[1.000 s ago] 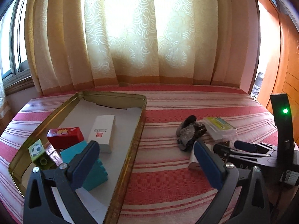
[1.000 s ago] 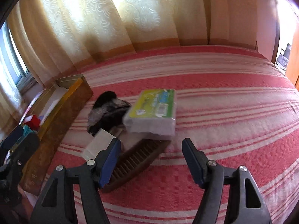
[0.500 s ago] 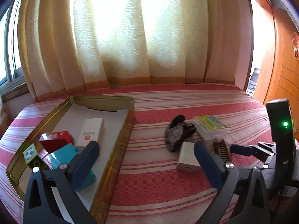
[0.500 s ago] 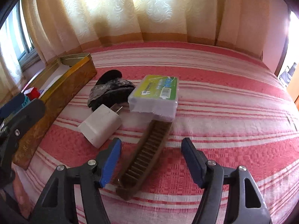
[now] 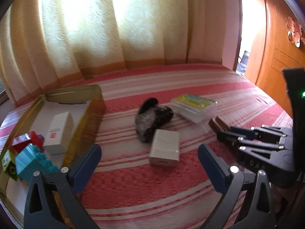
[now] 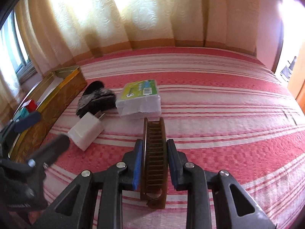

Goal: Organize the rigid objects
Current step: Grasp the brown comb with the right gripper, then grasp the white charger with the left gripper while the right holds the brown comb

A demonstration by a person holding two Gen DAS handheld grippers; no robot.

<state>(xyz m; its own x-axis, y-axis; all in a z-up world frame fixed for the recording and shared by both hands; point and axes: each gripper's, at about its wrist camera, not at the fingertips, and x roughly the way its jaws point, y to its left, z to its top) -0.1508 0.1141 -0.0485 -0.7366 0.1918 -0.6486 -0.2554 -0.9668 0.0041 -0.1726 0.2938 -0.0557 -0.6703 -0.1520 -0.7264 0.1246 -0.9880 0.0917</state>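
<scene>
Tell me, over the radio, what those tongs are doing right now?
Right tongs shut on the brown comb. Left tongs open, empty, above the white charger. Clear plastic box just beyond the comb's far end.

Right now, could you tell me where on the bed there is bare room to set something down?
The striped bedspread is bare right of the plastic box and brown comb. It is crowded between the gold tin and that box, around the white charger and dark furry item.
</scene>
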